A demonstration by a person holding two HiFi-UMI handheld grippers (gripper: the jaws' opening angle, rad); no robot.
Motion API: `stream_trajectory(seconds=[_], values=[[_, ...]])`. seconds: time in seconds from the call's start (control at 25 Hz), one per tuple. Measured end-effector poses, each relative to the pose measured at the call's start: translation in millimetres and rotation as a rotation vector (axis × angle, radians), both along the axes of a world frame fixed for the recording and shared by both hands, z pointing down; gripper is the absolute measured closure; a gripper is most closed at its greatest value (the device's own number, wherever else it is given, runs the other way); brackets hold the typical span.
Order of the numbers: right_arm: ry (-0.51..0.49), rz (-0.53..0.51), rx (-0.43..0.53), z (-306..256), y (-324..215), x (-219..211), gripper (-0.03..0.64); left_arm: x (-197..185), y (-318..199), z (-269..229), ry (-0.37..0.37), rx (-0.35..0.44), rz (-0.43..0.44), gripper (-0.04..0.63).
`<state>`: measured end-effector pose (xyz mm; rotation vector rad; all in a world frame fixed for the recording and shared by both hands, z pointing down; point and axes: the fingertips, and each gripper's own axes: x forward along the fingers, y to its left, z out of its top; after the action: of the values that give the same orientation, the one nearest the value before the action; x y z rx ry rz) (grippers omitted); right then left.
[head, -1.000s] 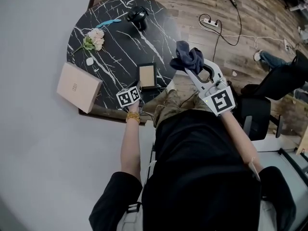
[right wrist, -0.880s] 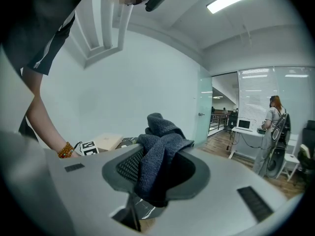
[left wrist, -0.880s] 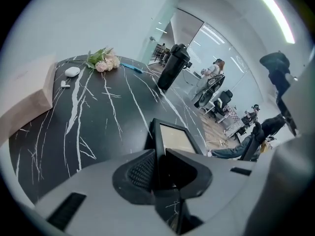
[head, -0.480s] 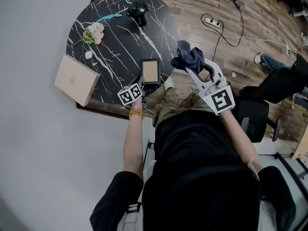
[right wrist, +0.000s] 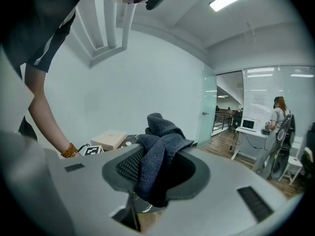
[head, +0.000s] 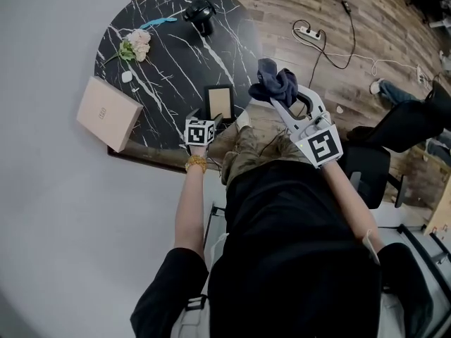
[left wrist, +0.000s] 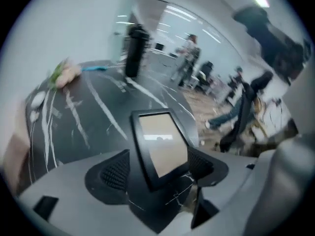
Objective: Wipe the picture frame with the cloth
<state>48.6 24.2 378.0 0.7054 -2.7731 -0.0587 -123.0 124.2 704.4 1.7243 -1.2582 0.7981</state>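
Now we log the picture frame (head: pixel 219 103) at the tabletop's (head: pixel 169 55) near edge, between the left tool's (left wrist: pixel 158 167) jaws, which have just been opening and stand clear of it. Off that edge, the right tool (right wrist: pixel 157 168) clamps the cloth (right wrist: pixel 160 149).

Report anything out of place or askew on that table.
The tan box sits at an angle and seems to overhang the left rim of the black table. Nothing looks spilled or broken.

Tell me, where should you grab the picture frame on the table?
By its two long black side edges at the near end, coming from the person's side. The picture frame lies flat and narrow, already between the pads of the left gripper, whose jaws have just been opening.
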Motion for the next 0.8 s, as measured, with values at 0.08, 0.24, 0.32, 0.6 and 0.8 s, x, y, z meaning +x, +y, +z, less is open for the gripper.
stream_trajectory(seconds=[0.08,0.24,0.32,0.6,0.8], values=[[-0.004,0.006,0.005,-1.3,0.2,1.5,0.503,20.9,-0.1,-4.9,-0.173,0.053,0.354,0.231],[0.005,0.025,0.008,-0.2,-1.8,7.8,0.503,36.6,19.7,8.4,-0.322,0.062,0.731,0.227],[0.01,0.036,0.004,1.3,-2.9,11.2,0.503,35.9,18.8,12.0,-0.342,0.063,0.781,0.227],[0.009,0.067,0.002,1.6,-5.7,15.5,0.503,55.6,14.7,23.8,-0.366,0.085,0.972,0.235],[0.006,0.085,-0.005,1.8,-7.6,17.3,0.503,55.9,13.2,21.7,-0.333,0.087,0.958,0.273]])
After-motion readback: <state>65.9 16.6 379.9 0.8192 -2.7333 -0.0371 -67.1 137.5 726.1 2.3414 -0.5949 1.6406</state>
